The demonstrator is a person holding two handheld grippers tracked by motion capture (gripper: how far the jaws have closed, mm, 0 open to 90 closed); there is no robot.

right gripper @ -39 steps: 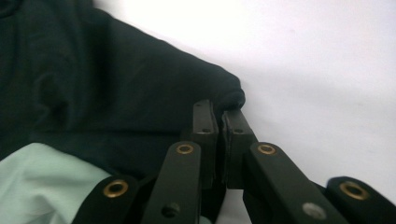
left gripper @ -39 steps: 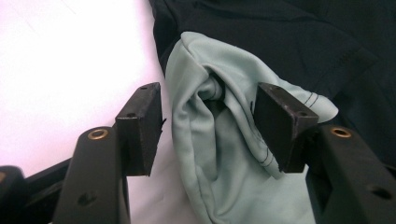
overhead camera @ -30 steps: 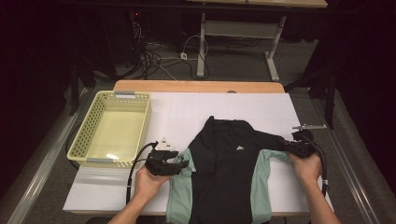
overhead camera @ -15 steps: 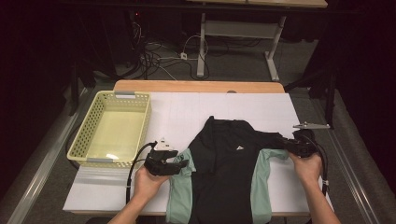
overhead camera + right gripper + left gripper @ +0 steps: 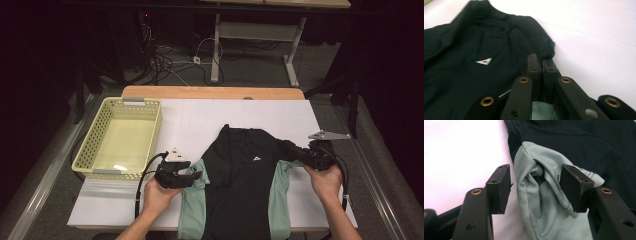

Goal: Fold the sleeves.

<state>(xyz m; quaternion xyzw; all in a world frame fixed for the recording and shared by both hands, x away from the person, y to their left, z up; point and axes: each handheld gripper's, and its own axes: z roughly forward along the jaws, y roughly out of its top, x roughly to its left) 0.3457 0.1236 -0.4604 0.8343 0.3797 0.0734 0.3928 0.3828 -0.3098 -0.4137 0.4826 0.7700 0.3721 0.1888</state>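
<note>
Two grippers are working a black shirt [image 5: 245, 185] lying flat on the white table [image 5: 200, 120]: the right gripper [image 5: 541, 65] is pinching its dark sleeve, while the left gripper [image 5: 535, 187] is standing apart around the bunched mint-green sleeve [image 5: 541, 202]. Soft, light, slippery-looking fabric is probably best gripped at folded edges; the yellow basket [image 5: 87, 150] is sitting well clear.

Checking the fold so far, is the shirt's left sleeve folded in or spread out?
Folded in: the mint sleeve lies bunched along the shirt.

The shirt [image 5: 245, 185] lies on the table [image 5: 200, 120], the basket [image 5: 120, 137] to its left
</note>
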